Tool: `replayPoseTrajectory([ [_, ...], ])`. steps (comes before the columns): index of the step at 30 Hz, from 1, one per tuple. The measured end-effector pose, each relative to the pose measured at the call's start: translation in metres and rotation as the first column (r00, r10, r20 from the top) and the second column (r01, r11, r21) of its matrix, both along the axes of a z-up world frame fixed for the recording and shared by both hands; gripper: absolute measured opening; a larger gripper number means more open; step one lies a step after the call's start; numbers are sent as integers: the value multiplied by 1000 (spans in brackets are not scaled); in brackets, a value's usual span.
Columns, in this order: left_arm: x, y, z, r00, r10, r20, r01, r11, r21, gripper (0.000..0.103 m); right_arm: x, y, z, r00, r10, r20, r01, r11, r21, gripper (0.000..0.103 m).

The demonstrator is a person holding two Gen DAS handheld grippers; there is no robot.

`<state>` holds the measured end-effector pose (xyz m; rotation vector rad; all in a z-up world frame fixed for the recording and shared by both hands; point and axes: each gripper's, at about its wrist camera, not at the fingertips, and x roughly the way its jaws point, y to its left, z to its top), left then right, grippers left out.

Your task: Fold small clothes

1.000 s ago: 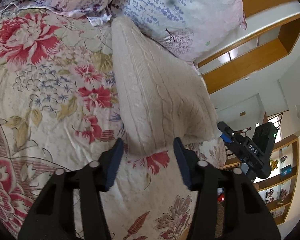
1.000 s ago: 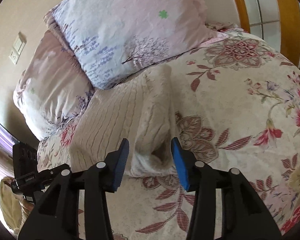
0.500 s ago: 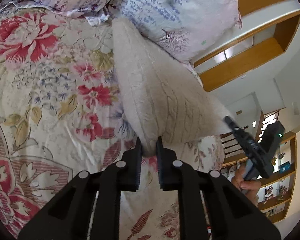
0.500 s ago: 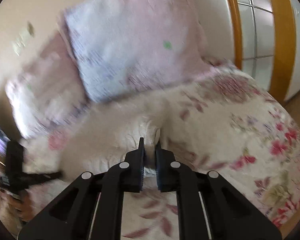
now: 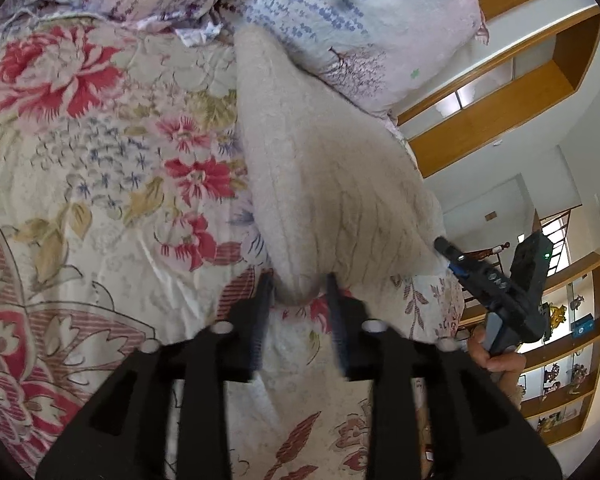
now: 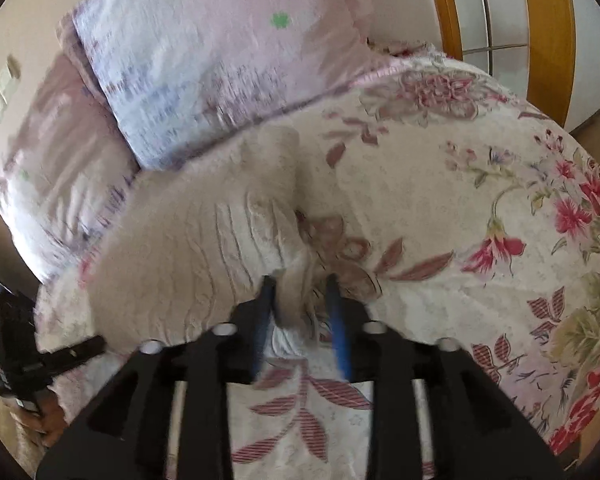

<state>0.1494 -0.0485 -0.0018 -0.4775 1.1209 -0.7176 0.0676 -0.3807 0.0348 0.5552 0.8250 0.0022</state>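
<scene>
A cream knitted garment lies on the flowered bedspread, reaching back to the pillows. My left gripper is shut on its near corner, the knit bunched between the jaws and lifted. In the right wrist view the same garment spreads to the left. My right gripper is shut on its other near corner. The right gripper also shows in the left wrist view, the left gripper at the right view's left edge. Both views are blurred.
Two pale flowered pillows lean against the wall behind the garment. A wooden-framed wardrobe stands past the bed's right side. Shelves with ornaments stand beyond the bed's edge.
Both grippers went from open around the garment's near corners to shut on them. They now pull the corners up and toward me; the jaws look a little wider than half a second ago.
</scene>
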Motion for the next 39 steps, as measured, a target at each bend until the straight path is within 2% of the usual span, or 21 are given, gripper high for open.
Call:
replayPoseTrajectory([
  [1, 1, 2, 3, 1000, 11, 6, -11, 1000, -7, 50, 2, -3, 3, 1000, -2, 16, 2, 1000, 29, 48],
  [3, 3, 4, 7, 1000, 23, 8, -23, 999, -22, 56, 12, -8, 5, 1000, -8, 29, 5, 995, 96, 49],
  [7, 6, 2, 7, 1000, 24, -5, -24, 1000, -20, 62, 35, -4, -5, 1000, 3, -23, 0, 994, 114, 48],
  [8, 6, 1, 7, 1000, 23, -5, -23, 1000, -17, 63, 39, -1, -8, 1000, 13, -26, -10, 994, 110, 35],
  [9, 6, 0, 7, 1000, 21, -5, -21, 1000, -15, 66, 41, 2, -7, 1000, 20, -15, -18, 996, 91, 13],
  [11, 6, -1, 7, 1000, 18, -1, -18, 1000, -7, 69, 36, 3, -3, 1000, -7, 15, 6, 999, 42, 12],
  [13, 6, -2, 7, 1000, 18, 7, -18, 1000, 6, 73, 36, -3, -10, 999, -49, -12, 50, 999, 15, 12],
  [15, 7, -2, 8, 1000, 15, 13, -15, 1000, 16, 73, 38, -7, -25, 995, -73, -62, 75, 997, 31, 11],
  [17, 8, -3, 9, 1000, 11, 16, -12, 1000, 25, 74, 38, -8, -34, 993, -96, -73, 98, 995, 21, 11],
  [21, 9, -6, 10, 1000, 4, 29, -5, 999, 44, 74, 41, -5, -32, 990, -105, -89, 105, 994, -14, 14],
  [23, 7, -7, 12, 999, 3, 47, -6, 998, 61, 77, 38, 0, -19, 992, -99, -75, 94, 993, -66, 21],
  [24, 6, -7, 13, 998, 5, 57, -9, 998, 69, 77, 34, 3, -12, 993, -104, -52, 99, 991, -88, 30],
  [25, 6, -7, 15, 998, 6, 70, -11, 997, 77, 78, 30, 5, -5, 994, -110, -22, 107, 988, -113, 32],
  [27, 4, -7, 18, 996, 8, 89, -16, 996, 90, 80, 21, 14, 12, 994, -99, 53, 106, 980, -168, 34],
  [30, 3, -9, 22, 994, 10, 110, -22, 994, 105, 82, 19, 27, 22, 995, -13, 96, 30, 985, -172, 34],
  [32, 3, -11, 22, 993, 7, 115, -20, 994, 112, 82, 22, 35, 18, 997, 34, 76, -20, 984, -177, 35],
  [35, 3, -10, 22, 994, 9, 110, -22, 993, 118, 82, 39, 42, -11, 996, 67, -67, -79, 976, -203, 45],
  [36, 3, -10, 22, 994, 11, 111, -24, 992, 122, 82, 41, 42, -20, 994, 64, -91, -81, 975, -207, 46],
  [37, 4, -9, 23, 993, 13, 113, -28, 991, 129, 82, 40, 38, -21, 996, 62, -63, -74, 977, -200, 47],
  [39, 5, -8, 26, 991, 23, 132, -44, 987, 157, 82, 41, 33, -20, 996, 61, -69, -71, 985, -157, 47],
])
